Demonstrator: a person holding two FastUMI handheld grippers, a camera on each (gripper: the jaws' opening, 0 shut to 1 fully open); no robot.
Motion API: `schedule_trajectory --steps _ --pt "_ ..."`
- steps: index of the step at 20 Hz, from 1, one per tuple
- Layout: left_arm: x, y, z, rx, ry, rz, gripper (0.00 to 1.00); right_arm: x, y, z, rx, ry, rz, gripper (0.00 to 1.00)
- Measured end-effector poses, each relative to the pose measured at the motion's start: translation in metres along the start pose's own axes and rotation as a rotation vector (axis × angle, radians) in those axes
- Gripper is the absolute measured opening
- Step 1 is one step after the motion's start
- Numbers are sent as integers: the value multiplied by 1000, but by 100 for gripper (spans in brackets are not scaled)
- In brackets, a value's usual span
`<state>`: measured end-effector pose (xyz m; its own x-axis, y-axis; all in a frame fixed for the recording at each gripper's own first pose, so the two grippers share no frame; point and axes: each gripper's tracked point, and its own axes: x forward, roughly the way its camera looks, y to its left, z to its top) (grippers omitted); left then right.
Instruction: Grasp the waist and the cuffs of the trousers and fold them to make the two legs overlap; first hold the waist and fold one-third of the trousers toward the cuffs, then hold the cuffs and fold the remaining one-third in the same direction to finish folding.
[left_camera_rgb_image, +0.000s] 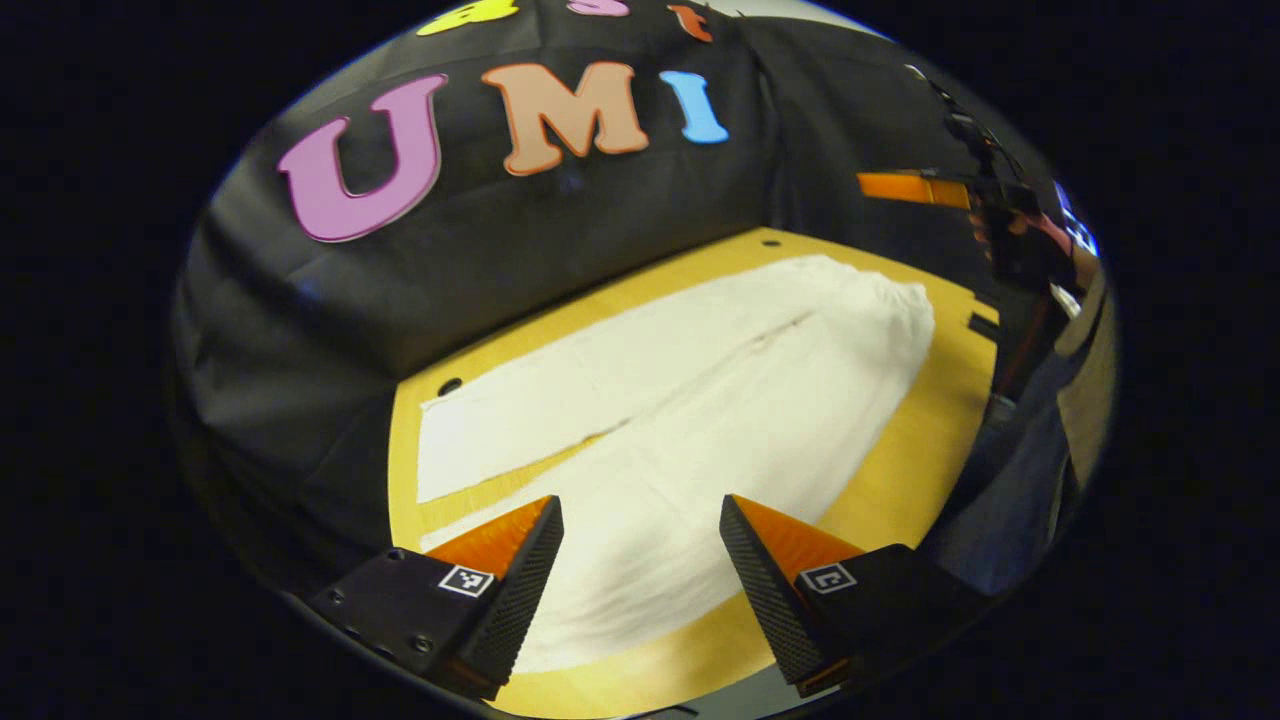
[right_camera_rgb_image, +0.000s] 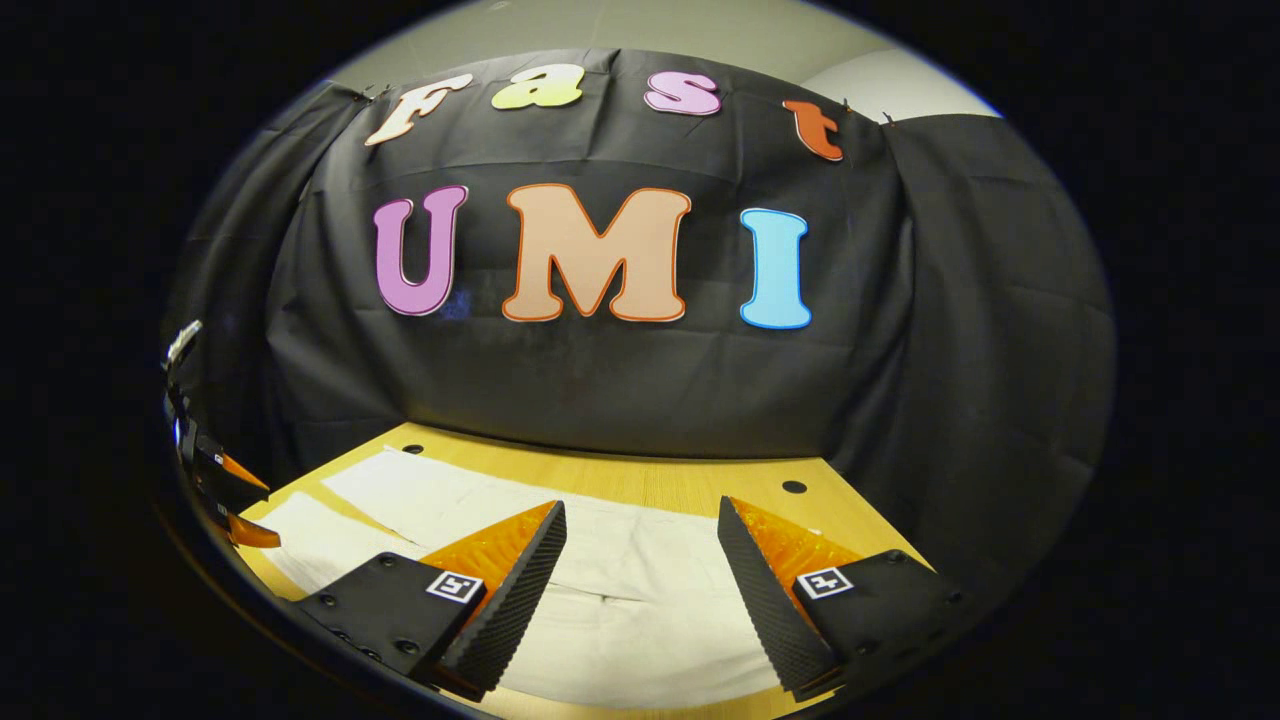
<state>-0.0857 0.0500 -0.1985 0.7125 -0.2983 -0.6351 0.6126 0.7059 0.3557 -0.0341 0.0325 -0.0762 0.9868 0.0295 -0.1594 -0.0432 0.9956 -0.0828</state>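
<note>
White trousers lie flat on the yellow wooden table. Their two legs run side by side, split by a narrow gap, and the waist is at the far right end. My left gripper hovers open over the near leg close to the cuffs, with nothing between its fingers. In the right gripper view the trousers spread below my right gripper, which is open over the waist end. The left gripper also appears at the far left of that view, over the cuff end.
Black cloth walls close in the table at the back and on both sides. Small round holes sit in the tabletop near the back edge. A person's hand shows at the far right beyond the waist.
</note>
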Motion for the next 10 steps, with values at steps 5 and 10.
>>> schedule_trajectory --steps 5,10 --pt "-6 6 -81 173 239 -148 95 -5 0 -14 0 37 -8 98" --pt "-9 22 -147 321 421 -248 92 -2 0 -19 10 59 -2 98"
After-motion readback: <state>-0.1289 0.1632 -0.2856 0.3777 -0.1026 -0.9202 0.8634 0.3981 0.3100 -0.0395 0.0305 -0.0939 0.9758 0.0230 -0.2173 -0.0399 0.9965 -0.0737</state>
